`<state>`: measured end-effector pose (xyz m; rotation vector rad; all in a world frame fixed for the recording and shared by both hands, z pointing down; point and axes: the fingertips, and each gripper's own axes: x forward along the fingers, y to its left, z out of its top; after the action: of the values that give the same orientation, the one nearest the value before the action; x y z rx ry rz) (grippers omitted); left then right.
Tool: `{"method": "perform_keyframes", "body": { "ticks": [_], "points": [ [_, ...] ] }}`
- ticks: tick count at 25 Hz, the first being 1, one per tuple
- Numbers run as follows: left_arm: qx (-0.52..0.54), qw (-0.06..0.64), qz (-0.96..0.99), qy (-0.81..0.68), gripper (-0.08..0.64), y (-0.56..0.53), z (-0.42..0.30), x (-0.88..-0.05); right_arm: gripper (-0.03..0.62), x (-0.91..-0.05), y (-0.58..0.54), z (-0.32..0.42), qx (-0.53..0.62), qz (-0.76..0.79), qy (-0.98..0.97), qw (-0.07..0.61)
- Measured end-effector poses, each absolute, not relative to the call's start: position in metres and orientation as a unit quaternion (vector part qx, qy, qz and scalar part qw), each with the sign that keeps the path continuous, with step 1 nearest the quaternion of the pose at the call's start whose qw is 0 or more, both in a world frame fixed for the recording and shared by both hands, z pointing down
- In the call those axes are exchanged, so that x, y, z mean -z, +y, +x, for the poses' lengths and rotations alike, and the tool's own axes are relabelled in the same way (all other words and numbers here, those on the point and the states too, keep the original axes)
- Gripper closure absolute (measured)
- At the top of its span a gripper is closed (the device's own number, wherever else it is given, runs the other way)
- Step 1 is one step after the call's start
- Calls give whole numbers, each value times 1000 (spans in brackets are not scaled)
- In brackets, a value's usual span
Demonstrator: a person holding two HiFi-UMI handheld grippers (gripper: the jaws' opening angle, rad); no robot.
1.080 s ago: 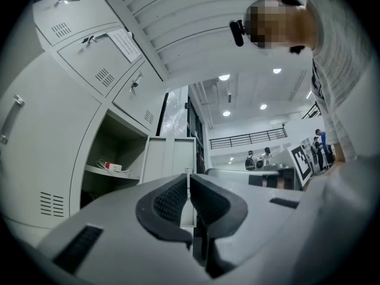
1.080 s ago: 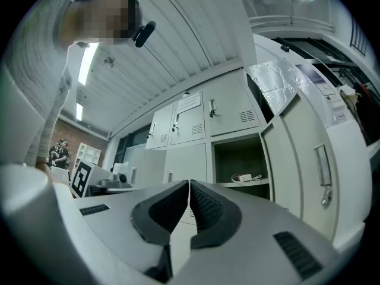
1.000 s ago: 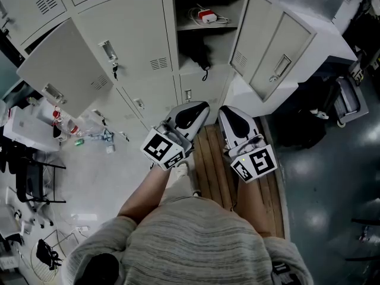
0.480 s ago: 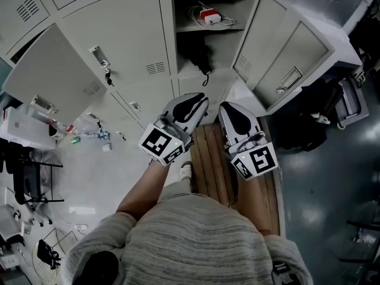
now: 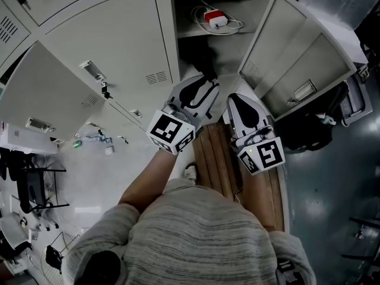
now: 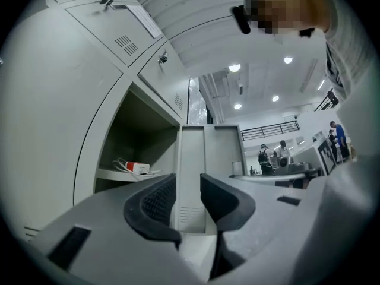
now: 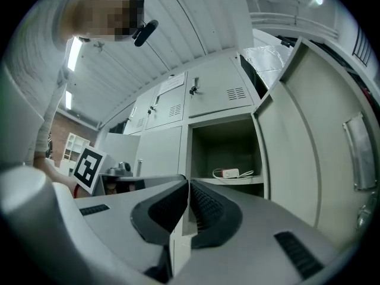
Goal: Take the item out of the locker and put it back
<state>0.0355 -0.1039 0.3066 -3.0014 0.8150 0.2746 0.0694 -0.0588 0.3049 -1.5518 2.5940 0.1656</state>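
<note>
A small red and white box (image 5: 215, 19) with a white cord is seen on the shelf (image 5: 196, 33) of the open locker (image 5: 174, 46). It is taken to be the thing that must be lifted out. It lies ahead of both pairs of jaws and higher than them, well apart from them, and nothing is touched yet. The jaws of the left gripper (image 5: 203, 83) have just been opening; a gap is seen between them and nothing is held there. The jaws of the right gripper (image 5: 235, 101) are pressed together with nothing in them. A few things could go wrong. The gap in the left jaws may be too small for the box, so the box could be pushed to the back of the shelf and not grabbed. The cord could be caught on the shelf edge, and the box could then be tugged out of the jaws and dropped. The open door (image 5: 297, 52) stands just to the right of the right jaws, so it could be bumped if that gripper is swung wide. A dark thing (image 5: 197, 53) under the shelf, close ahead of the left jaws, could be grabbed by mistake. Both grippers are held side by side, pointed at the locker and tipped a little upward, and the left arm (image 5: 148, 180) is stretched forward.
</note>
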Motion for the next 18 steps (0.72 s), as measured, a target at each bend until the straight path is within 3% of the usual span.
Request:
{"method": "perform_keyframes", "body": {
  "ticks": [18],
  "points": [
    [-53,31,-928,367,407,-178,49,-290,566,-306,-94,90,-47,-534,843,49]
  ]
}}
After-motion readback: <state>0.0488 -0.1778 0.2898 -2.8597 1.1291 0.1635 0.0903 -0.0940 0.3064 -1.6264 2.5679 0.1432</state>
